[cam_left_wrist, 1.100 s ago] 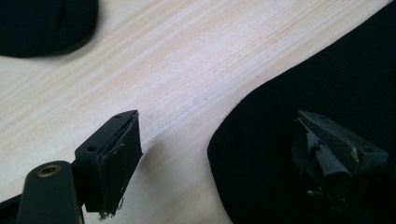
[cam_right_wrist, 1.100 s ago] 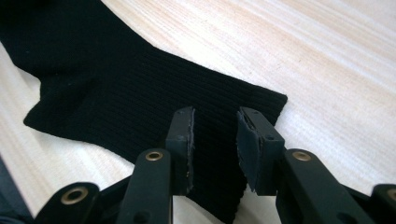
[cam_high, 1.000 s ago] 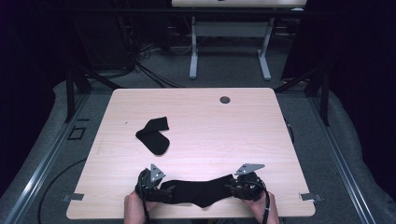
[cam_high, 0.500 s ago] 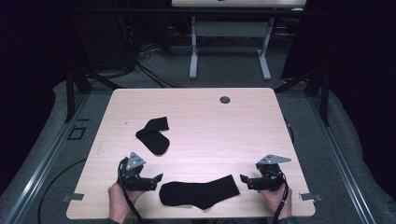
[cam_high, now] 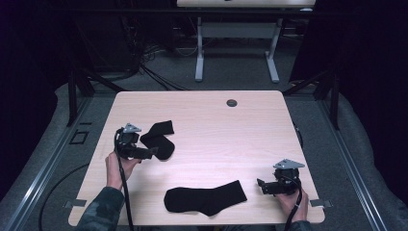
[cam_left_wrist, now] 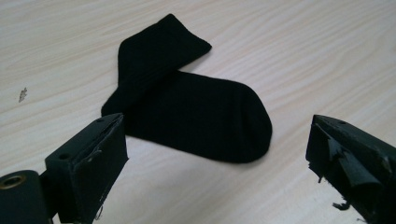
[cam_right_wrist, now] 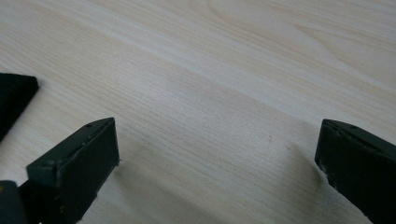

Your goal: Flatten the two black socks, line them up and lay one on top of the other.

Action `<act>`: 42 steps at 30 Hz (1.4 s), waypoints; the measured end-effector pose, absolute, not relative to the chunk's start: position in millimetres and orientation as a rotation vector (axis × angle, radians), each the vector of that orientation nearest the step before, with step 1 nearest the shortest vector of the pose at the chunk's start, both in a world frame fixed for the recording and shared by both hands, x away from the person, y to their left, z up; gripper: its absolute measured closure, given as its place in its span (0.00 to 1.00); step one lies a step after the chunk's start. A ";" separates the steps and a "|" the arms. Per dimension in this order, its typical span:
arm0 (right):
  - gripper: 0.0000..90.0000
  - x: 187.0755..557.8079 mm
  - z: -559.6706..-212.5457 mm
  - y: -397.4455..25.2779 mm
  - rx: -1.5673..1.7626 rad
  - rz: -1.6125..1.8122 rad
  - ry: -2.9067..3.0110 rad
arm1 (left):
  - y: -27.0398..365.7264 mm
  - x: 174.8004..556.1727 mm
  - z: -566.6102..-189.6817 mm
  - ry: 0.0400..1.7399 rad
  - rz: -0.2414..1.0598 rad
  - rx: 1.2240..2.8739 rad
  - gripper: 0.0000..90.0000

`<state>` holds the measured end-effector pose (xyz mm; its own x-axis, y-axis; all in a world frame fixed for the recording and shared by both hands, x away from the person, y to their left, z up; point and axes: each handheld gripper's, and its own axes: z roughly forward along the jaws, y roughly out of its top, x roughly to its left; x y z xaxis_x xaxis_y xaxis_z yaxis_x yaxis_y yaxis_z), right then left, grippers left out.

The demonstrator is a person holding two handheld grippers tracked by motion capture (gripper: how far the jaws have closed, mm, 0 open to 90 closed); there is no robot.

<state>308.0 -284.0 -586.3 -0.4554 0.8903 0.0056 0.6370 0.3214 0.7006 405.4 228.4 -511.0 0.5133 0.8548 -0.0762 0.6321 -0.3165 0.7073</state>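
Observation:
A folded black sock (cam_high: 159, 136) lies on the left part of the wooden table (cam_high: 216, 130). My left gripper (cam_high: 150, 152) is at its near-left edge, jaws pointing right. In the left gripper view the folded sock (cam_left_wrist: 187, 107) lies just ahead of the open left gripper (cam_left_wrist: 217, 135), with nothing between its jaws. A second black sock (cam_high: 204, 197) lies flat near the front edge. My right gripper (cam_high: 260, 185) rests to the right of it, apart from it. In the right gripper view the right gripper (cam_right_wrist: 218, 135) is open over bare wood, and a corner of the flat sock (cam_right_wrist: 14, 93) shows at the left.
A dark round grommet (cam_high: 232, 102) sits near the table's far edge. Beyond the table stand the white legs of another desk (cam_high: 235, 53), with cables (cam_high: 154, 72) on the grey floor. Metal rails (cam_high: 43, 163) run along both sides of the table.
Both grippers let go of the flat sock's ends and moved apart. The left gripper then went forward to the folded sock; the right one stays at the front right.

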 end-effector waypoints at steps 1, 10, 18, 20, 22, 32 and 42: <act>0.00 309.4 -587.6 -283.6 1.366 0.892 2.215 | 229.8 409.9 -510.3 1.212 0.406 2.058 0.05; 0.00 309.6 -588.7 -283.8 1.370 0.902 2.205 | 236.5 444.7 -511.6 1.284 0.373 2.047 0.10; 0.00 309.4 -588.9 -284.0 1.370 0.901 2.200 | 241.8 472.2 -525.4 1.388 0.315 2.022 0.18; 0.00 309.3 -588.9 -284.1 1.370 0.902 2.200 | 242.9 476.8 -530.3 1.417 0.304 2.011 0.19; 0.00 309.2 -588.8 -284.1 1.371 0.901 2.200 | 242.7 480.9 -536.6 1.439 0.302 2.017 0.22; 0.00 309.3 -588.9 -284.3 1.368 0.904 2.199 | 240.5 493.4 -562.0 1.522 0.258 2.048 0.40; 0.01 308.9 -588.7 -284.3 1.374 0.904 2.197 | 235.9 491.7 -562.6 1.492 0.327 2.110 0.84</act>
<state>308.9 -284.3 -588.7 -0.4405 0.8977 0.0075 0.6428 0.3096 0.7006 491.7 235.9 -562.6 0.3609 0.9268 -0.1037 0.7983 -0.2495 0.5481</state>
